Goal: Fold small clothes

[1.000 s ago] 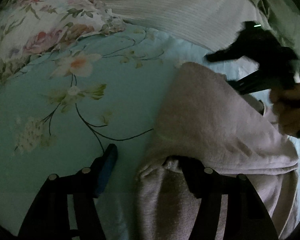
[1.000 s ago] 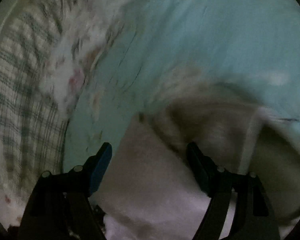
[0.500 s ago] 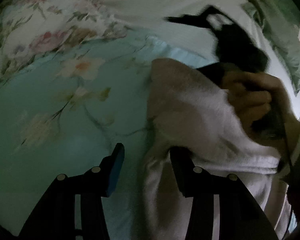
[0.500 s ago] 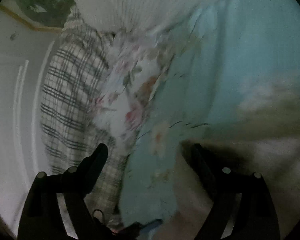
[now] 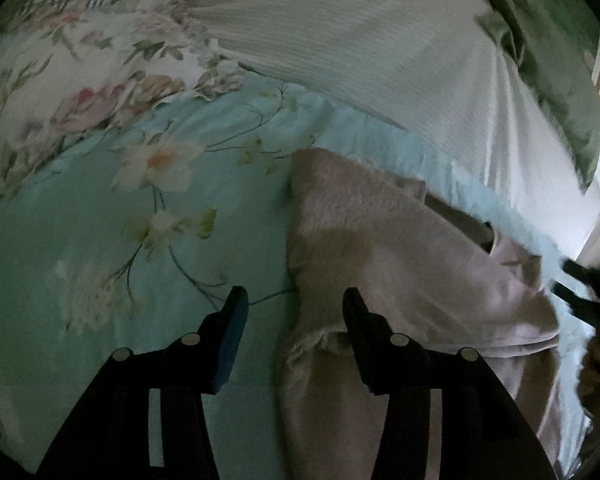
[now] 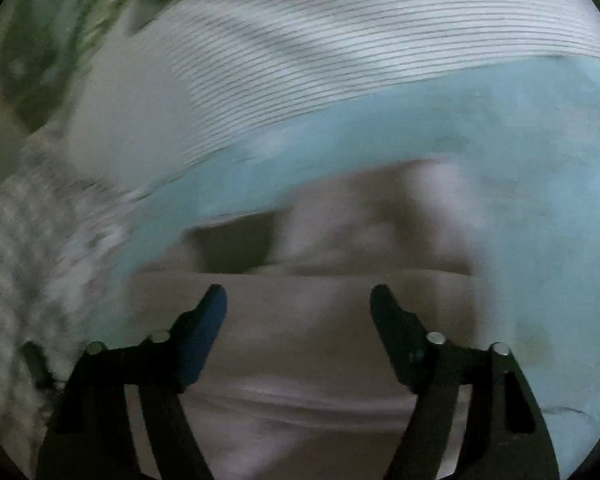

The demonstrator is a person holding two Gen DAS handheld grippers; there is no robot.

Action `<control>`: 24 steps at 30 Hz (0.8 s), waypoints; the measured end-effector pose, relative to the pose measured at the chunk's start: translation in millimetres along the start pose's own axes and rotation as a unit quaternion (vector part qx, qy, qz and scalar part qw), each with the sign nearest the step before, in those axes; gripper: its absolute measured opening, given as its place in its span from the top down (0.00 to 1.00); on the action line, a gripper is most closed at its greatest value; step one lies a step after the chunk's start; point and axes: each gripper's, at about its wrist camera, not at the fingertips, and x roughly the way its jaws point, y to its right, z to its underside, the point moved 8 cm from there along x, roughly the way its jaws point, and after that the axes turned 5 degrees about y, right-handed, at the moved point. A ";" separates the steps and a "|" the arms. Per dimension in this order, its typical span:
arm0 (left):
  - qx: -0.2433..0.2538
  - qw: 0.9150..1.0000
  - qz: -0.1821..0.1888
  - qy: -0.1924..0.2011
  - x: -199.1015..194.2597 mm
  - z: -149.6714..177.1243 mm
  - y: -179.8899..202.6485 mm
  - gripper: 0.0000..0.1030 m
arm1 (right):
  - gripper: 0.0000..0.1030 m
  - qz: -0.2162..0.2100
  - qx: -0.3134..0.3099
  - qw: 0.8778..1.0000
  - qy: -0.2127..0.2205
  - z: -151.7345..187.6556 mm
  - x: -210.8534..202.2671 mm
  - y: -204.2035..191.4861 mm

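Observation:
A pale pink fleecy garment (image 5: 400, 256) lies partly folded on the light-blue floral bedsheet (image 5: 100, 272). My left gripper (image 5: 296, 308) is open over the garment's left edge, its right finger on the fabric and its left finger over the sheet. In the blurred right wrist view the same garment (image 6: 300, 344) fills the lower middle. My right gripper (image 6: 298, 300) is open wide above it and holds nothing. The right gripper also shows as a dark shape at the right edge of the left wrist view (image 5: 592, 292).
A white ribbed blanket (image 5: 380, 52) lies behind the garment. A floral pillow (image 5: 80, 80) sits at the back left and a green pillow (image 5: 552, 60) at the back right. A plaid cloth (image 6: 16, 280) shows at the left of the right wrist view.
The right gripper and hand have drawn away from over the garment to its right side. The top layer now lies flat, folded over. The left gripper has opened a little wider.

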 end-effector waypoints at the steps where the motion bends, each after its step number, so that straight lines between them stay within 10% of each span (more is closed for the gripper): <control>1: 0.007 1.000 -0.003 -0.005 4.3 0.5 1.6 0.51 | 0.32 0.019 0.005 1.000 -0.002 1.3 -3.2 19.5; 9: 0.031 0.998 -0.035 -0.035 26.3 9.2 0.7 0.50 | 0.50 0.050 -0.049 0.997 -0.042 20.1 24.7 23.3; 12: 0.038 0.998 -0.043 -0.038 27.9 10.1 0.5 0.48 | 0.92 0.060 -0.049 0.995 -0.064 24.4 36.4 30.5; 17: 0.058 0.996 -0.052 -0.041 26.5 9.7 4.0 0.48 | 0.92 0.045 -0.068 0.996 0.029 -7.8 -14.6 10.9; 24: 0.078 0.993 -0.066 -0.053 36.9 21.2 10.2 0.47 | 0.89 0.129 -0.070 0.988 -0.049 21.0 12.0 50.1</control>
